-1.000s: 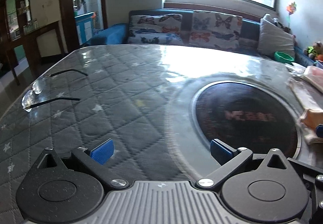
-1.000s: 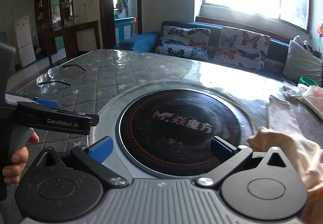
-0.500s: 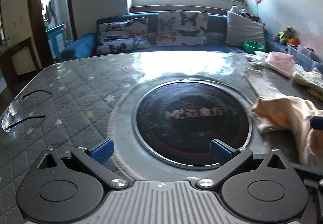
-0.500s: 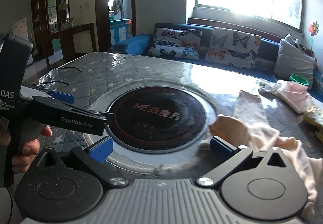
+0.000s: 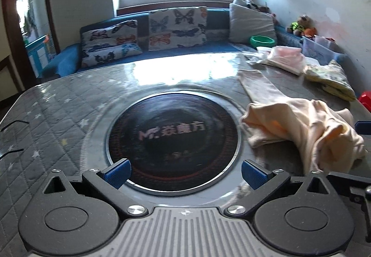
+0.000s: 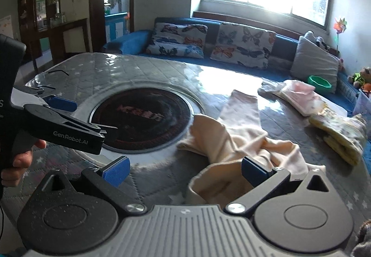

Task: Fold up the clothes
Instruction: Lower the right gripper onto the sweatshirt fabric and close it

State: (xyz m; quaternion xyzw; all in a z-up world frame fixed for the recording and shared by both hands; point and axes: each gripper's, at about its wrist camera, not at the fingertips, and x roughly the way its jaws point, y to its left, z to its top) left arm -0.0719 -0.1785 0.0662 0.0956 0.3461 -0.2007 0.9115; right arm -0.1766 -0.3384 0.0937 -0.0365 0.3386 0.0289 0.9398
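Observation:
A crumpled peach garment [image 6: 234,141] lies on the quilted grey table, right of the round black hob; it also shows in the left wrist view [image 5: 299,122]. My right gripper [image 6: 185,170] is open just above the garment's near edge, its right finger [image 6: 252,170] over the cloth. My left gripper [image 5: 185,172] is open and empty over the hob's near rim; seen from the right wrist view [image 6: 62,115], it is at the left, held by a hand.
The black hob [image 5: 174,138] is set in the table's middle. A folded pink garment [image 6: 299,97] and a folded yellow patterned one [image 6: 343,131] lie at the table's right. Glasses [image 5: 11,136] lie at the left edge. A blue sofa [image 5: 162,32] stands behind.
Both views have swung to the right, bringing the peach garment and folded pile into view. The right gripper has moved closer to the garment. Both stay open.

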